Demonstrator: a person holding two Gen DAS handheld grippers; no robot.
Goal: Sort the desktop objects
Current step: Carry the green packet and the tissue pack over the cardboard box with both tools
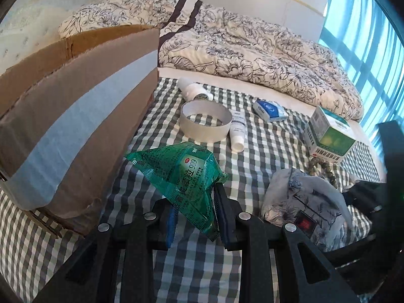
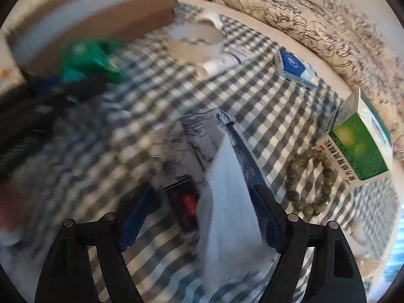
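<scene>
My left gripper (image 1: 198,218) is shut on a green medicine sachet (image 1: 186,176), which it holds above the checked cloth beside the cardboard box (image 1: 75,101). In the right wrist view the sachet (image 2: 91,58) is a green blur in front of the box (image 2: 101,7). A white tissue pack (image 2: 227,197) with an ink print and a red label sits between the wide-set fingers of my right gripper (image 2: 202,214), tilted up on edge. The left wrist view has the pack (image 1: 303,207) at lower right.
On the checked cloth (image 1: 265,176) lie a tape roll (image 1: 205,123), a white tube (image 1: 237,131), a white bottle (image 1: 194,91), a blue packet (image 1: 270,109), a green medicine box (image 1: 328,136) and a bead bracelet (image 2: 310,179). A floral duvet (image 1: 240,45) lies behind.
</scene>
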